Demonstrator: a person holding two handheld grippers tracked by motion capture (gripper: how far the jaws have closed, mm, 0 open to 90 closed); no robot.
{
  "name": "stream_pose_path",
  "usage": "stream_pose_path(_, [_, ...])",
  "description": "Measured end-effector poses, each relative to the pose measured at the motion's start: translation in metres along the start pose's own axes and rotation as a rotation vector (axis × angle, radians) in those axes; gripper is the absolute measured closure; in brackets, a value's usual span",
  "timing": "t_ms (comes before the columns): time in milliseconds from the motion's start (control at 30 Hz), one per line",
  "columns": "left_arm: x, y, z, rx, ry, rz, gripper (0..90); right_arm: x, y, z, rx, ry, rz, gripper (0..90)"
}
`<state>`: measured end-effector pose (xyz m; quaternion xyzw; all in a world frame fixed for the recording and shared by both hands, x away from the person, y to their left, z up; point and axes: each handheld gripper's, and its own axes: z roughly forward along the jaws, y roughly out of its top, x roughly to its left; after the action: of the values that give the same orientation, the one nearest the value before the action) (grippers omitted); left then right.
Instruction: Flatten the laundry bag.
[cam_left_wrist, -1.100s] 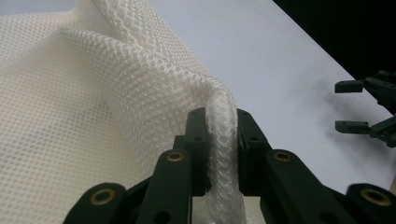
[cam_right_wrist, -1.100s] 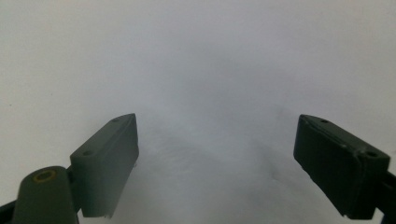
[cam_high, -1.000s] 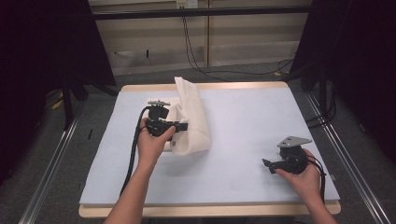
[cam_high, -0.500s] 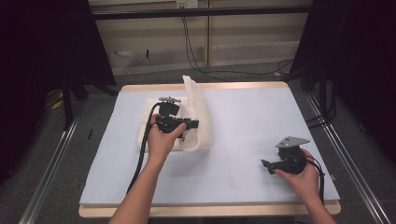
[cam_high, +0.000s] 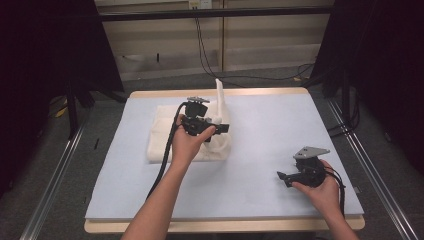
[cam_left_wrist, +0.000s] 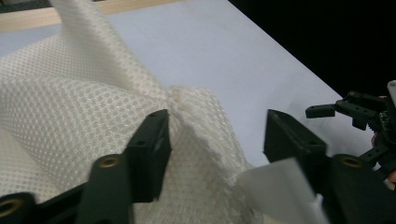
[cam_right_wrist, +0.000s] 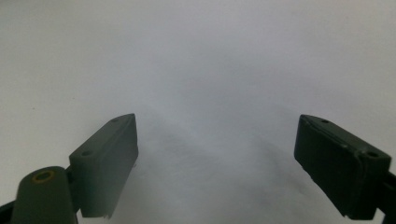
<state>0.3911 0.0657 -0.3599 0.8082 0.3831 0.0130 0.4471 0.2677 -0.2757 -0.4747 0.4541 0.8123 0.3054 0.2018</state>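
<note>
left claw (cam_left_wrist: 215, 140): jaws just opened, cloth (cam_high: 172, 132) between, unpinched | right claw (cam_high: 286, 177): released, low over desk (cam_high: 270, 130) | cloth: left-centre, fold upright | risk: fold flops back or snags on withdrawing jaw

Black left hand-held gripper (cam_high: 222, 128), black trailing cable (cam_high: 167, 155), grey three-cornered plate (cam_high: 311, 152) topping right hand-held gripper (cam_high: 283, 177)

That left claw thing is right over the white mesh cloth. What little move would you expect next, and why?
Probably the left gripper draws back from the white mesh cloth. Its jaws have just been opening and now stand apart, with a raised fold of cloth loose between them, so the cloth looks released. The right gripper rests open on the table, away from it.
</note>
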Motion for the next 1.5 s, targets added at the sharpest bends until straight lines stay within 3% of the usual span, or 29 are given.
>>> stream_pose_path(133, [0.007, 0.001, -0.009, 0.002, 0.012, -0.022, 21.6, -0.001, 0.000, -0.001, -0.008, -0.004, 0.015, 13.7])
stream_pose_path(233, [0.014, -0.002, -0.017, 0.012, 0.017, -0.031, 17.9, -0.002, 0.000, -0.001, -0.010, 0.000, 0.015, 13.7])
stream_pose_path(267, [0.016, -0.004, -0.019, 0.009, 0.009, -0.052, 17.3, -0.001, 0.000, -0.001, -0.006, -0.002, 0.014, 13.7])
stream_pose_path(367, [0.024, -0.009, -0.025, 0.030, 0.020, -0.050, 15.6, -0.001, 0.000, 0.000, -0.010, 0.005, 0.005, 13.7])
stream_pose_path(467, [0.032, -0.015, -0.029, 0.019, 0.020, -0.079, 14.4, -0.001, 0.001, 0.000, -0.009, 0.004, 0.013, 12.9])
stream_pose_path(533, [0.037, -0.018, -0.033, 0.051, 0.015, -0.075, 13.1, -0.001, 0.001, 0.000, -0.007, 0.009, 0.016, 12.9])
stream_pose_path(633, [0.041, -0.020, -0.039, 0.058, 0.031, -0.075, 12.3, 0.000, 0.002, 0.001, -0.005, 0.008, 0.014, 12.9])
stream_pose_path(900, [0.037, -0.019, -0.040, 0.041, 0.004, -0.061, 12.7, 0.003, 0.005, 0.001, -0.011, 0.017, 0.005, 12.5])
stream_pose_path(1067, [0.038, -0.018, -0.053, 0.004, -0.001, -0.057, 12.9, 0.002, 0.005, 0.002, -0.012, 0.018, -0.009, 12.5])
stream_pose_path(1333, [0.053, -0.025, -0.078, 0.008, 0.058, -0.061, 11.6, 0.004, 0.005, 0.000, -0.002, 0.010, -0.002, 12.5])
stream_pose_path(1500, [0.069, -0.037, -0.082, 0.014, 0.105, -0.080, 12.4, 0.004, 0.005, 0.001, -0.003, 0.015, -0.003, 12.5])
